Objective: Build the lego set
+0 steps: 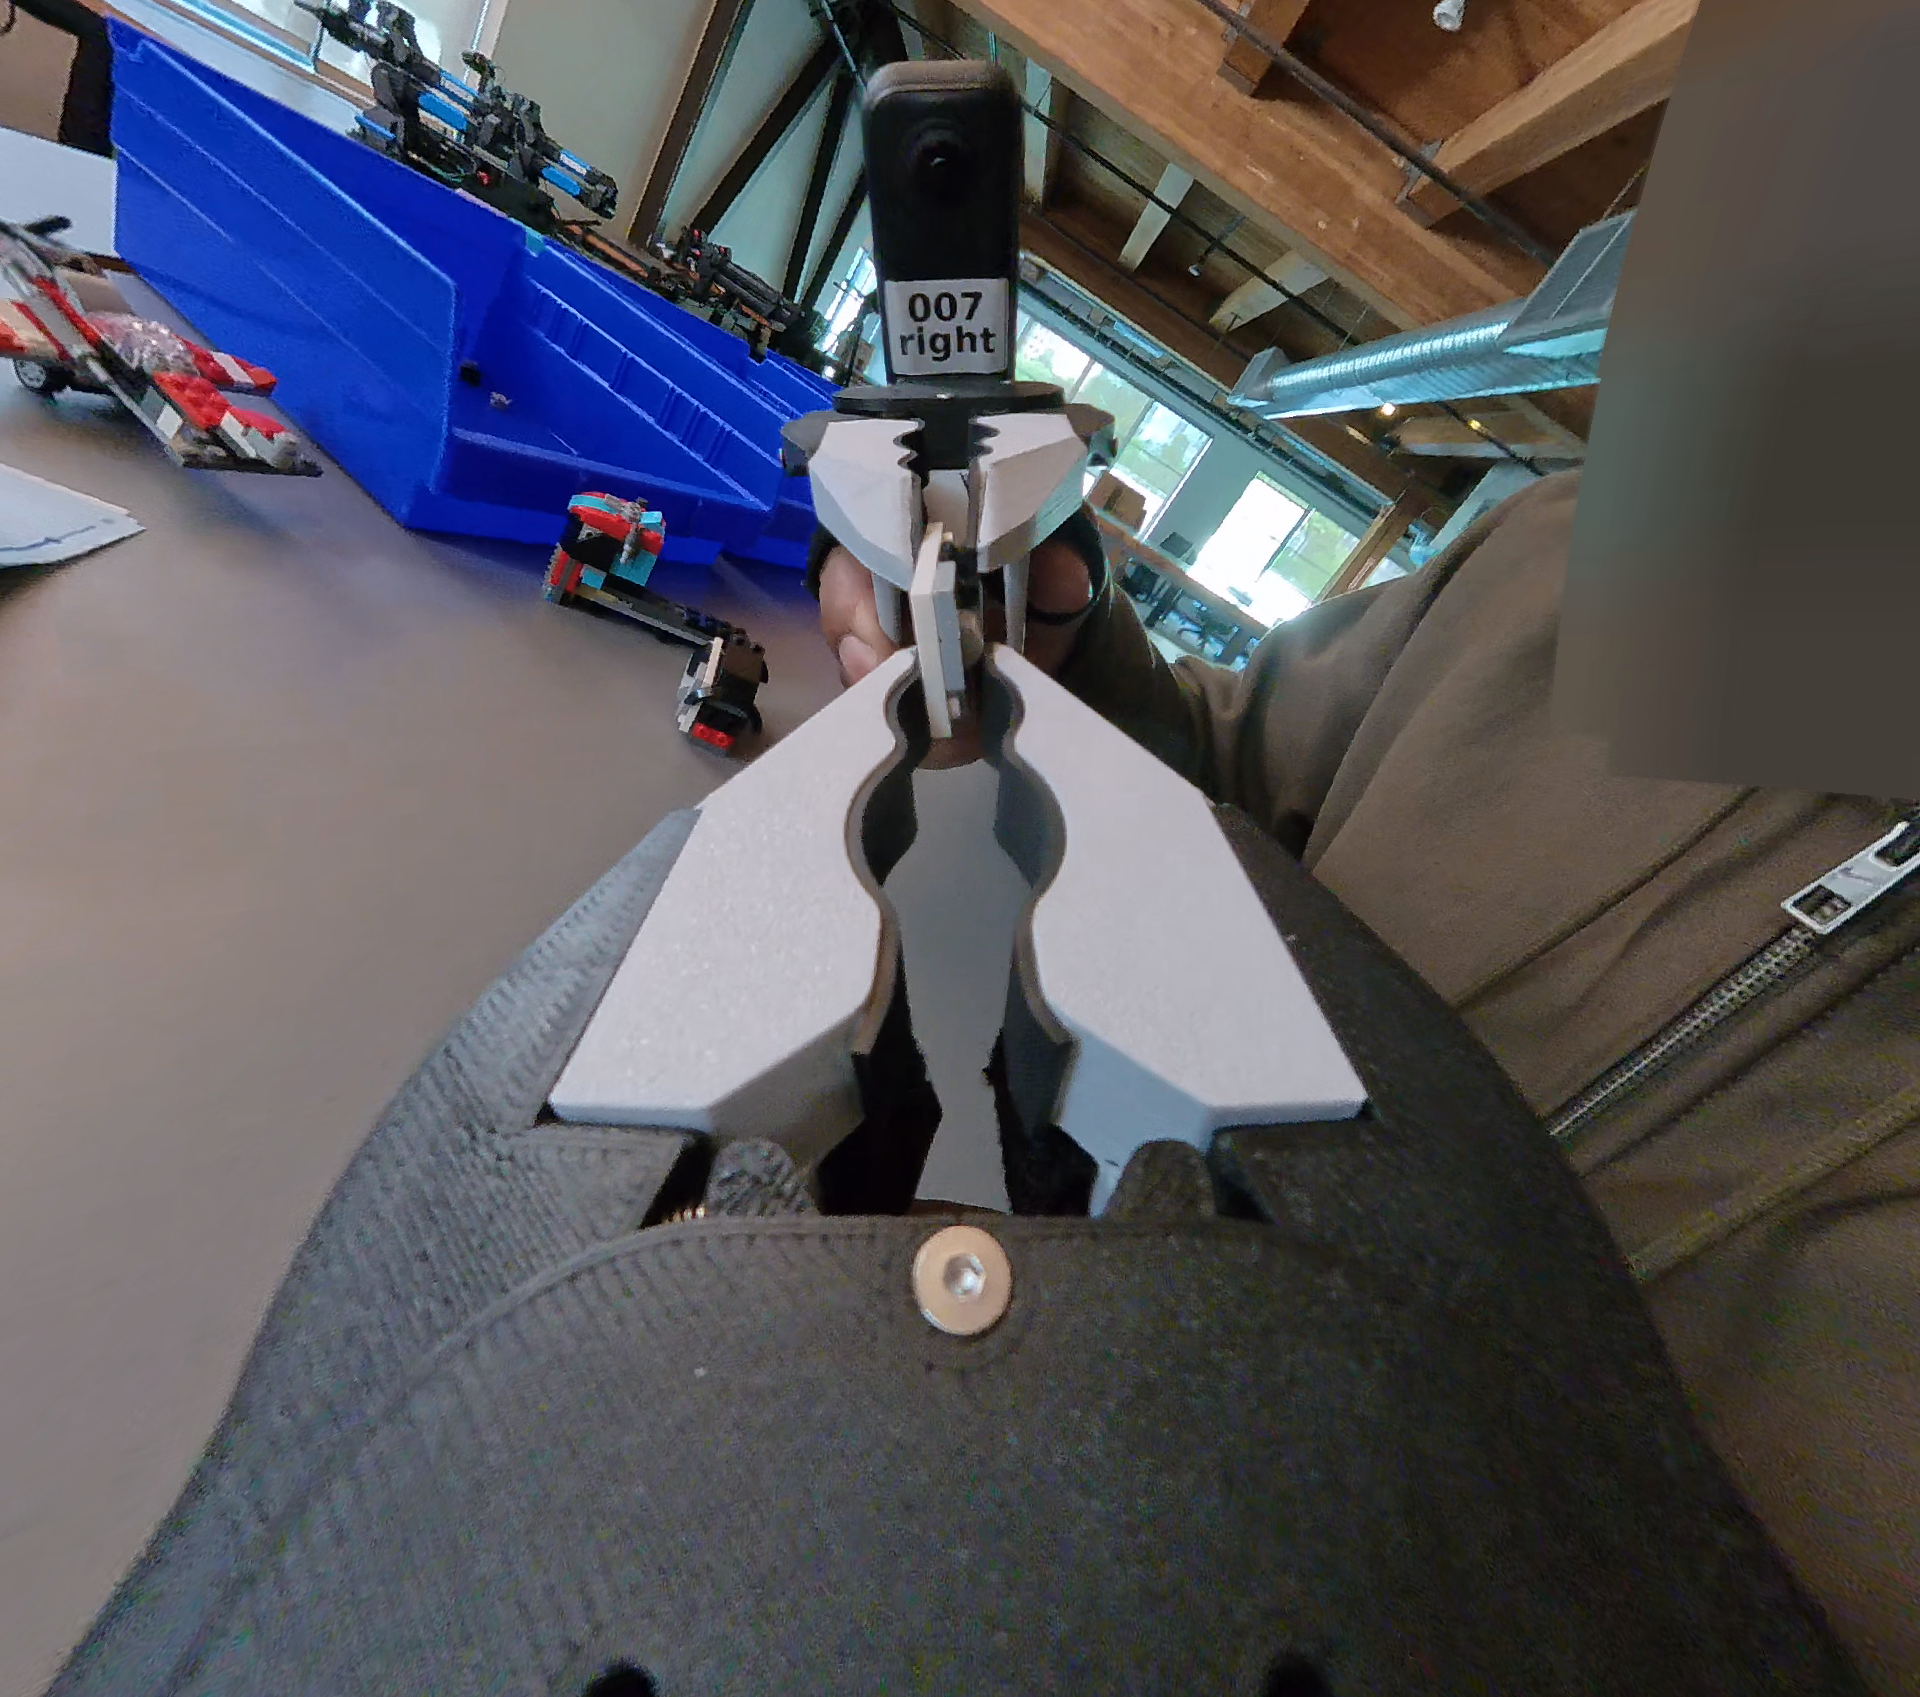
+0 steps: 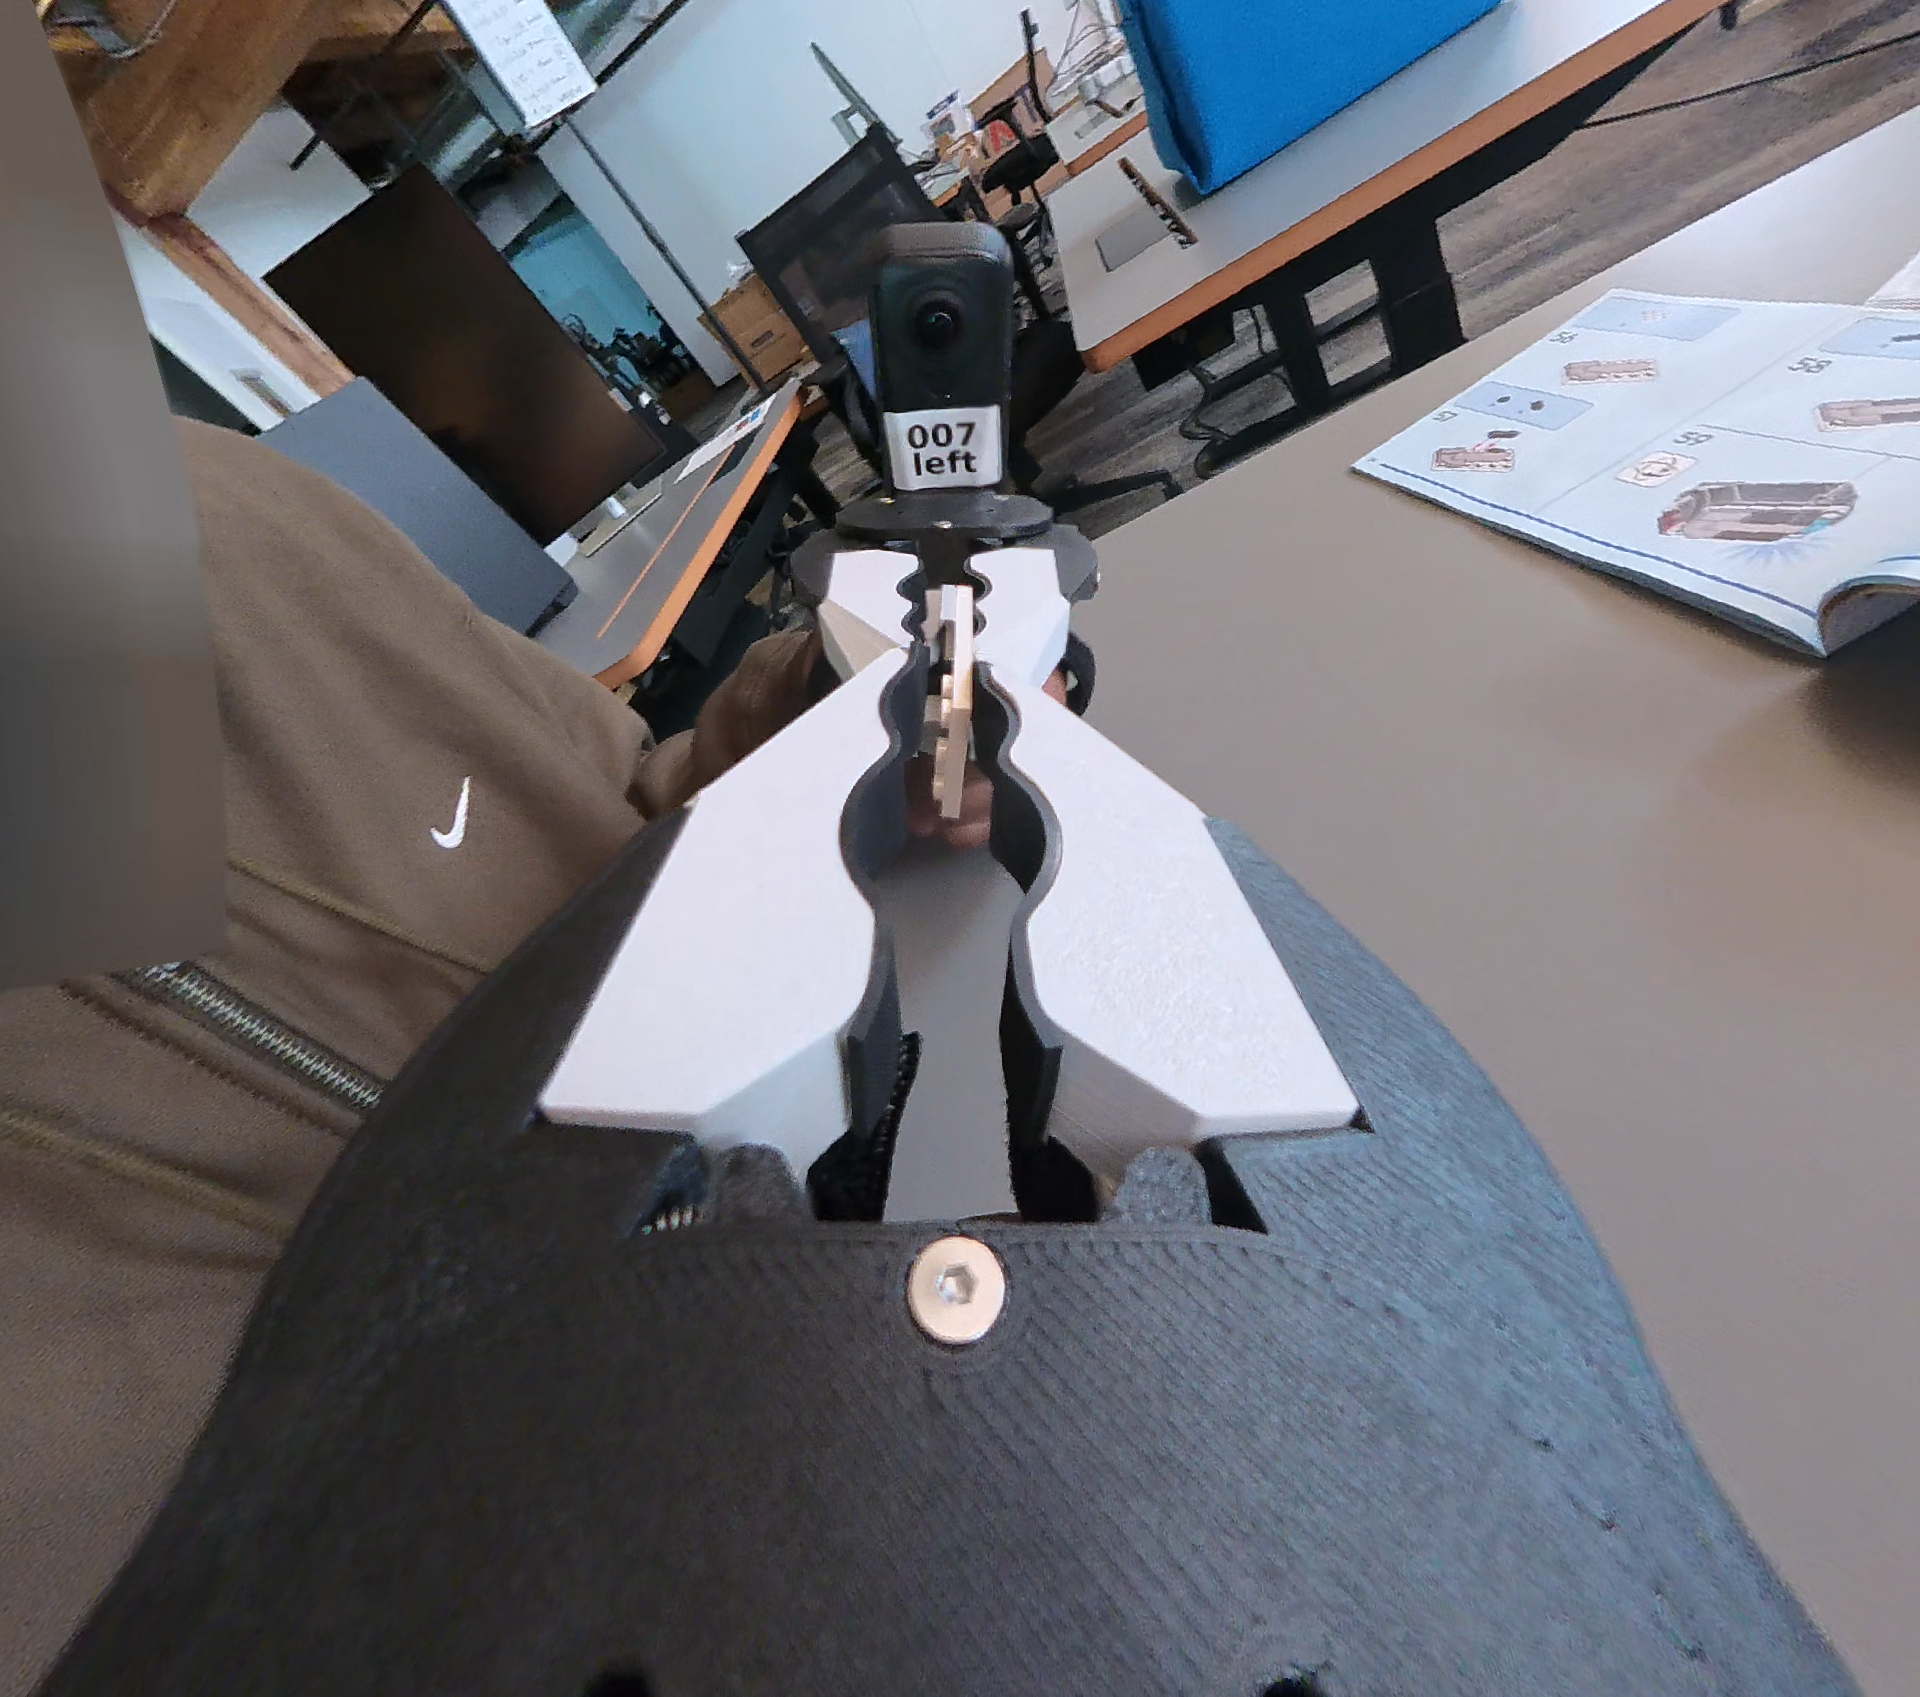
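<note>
Grey-brown table (image 1: 260, 816): brick models (image 1: 644, 598), blue bins (image 1: 416, 359), booklet (image 2: 1683, 452).

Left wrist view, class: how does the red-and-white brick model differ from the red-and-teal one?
The red-and-white brick model lies at the left edge, partly cut off; the red-and-teal brick model shows whole, beside the blue bin. The first spreads low and flat; the second has a blocky end and a long black strip. Both are brick-built and rest on the grey table.

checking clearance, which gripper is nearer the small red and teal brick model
Right, most likely. The brick model lies just beside the right gripper; the left gripper is further back, with the model ahead and to its left.
</note>
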Motion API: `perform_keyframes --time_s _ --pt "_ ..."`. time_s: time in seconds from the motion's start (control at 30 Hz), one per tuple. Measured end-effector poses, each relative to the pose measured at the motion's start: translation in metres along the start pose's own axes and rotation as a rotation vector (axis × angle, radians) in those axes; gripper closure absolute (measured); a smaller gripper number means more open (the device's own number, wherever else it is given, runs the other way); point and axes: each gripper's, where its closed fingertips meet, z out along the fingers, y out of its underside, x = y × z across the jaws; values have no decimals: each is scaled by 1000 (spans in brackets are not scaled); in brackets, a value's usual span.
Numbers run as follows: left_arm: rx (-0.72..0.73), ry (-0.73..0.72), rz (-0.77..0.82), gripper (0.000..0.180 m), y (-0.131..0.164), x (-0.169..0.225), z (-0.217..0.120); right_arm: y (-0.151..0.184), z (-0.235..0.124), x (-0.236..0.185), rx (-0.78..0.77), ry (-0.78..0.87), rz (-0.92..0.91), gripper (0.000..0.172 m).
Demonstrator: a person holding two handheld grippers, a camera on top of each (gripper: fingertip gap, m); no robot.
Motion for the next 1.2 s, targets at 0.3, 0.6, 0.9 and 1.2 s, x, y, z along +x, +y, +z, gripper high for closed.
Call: perform_keyframes --time_s 0.3,0.6,0.9,1.2 --pt "72 -55 -144 173 -6 -20 -9 -13 -20 15 -8 145 -152 140" --pt "79 -151 -192 173 -5 -39 -15 63 -89 48 -543 395 -584 157" --pt "37 -192 -186 173 1 -46 -13 114 -97 66 -641 464 -529 156" --pt "32 -193 -175 173 3 -44 -13 125 -93 75 -647 505 -499 158"
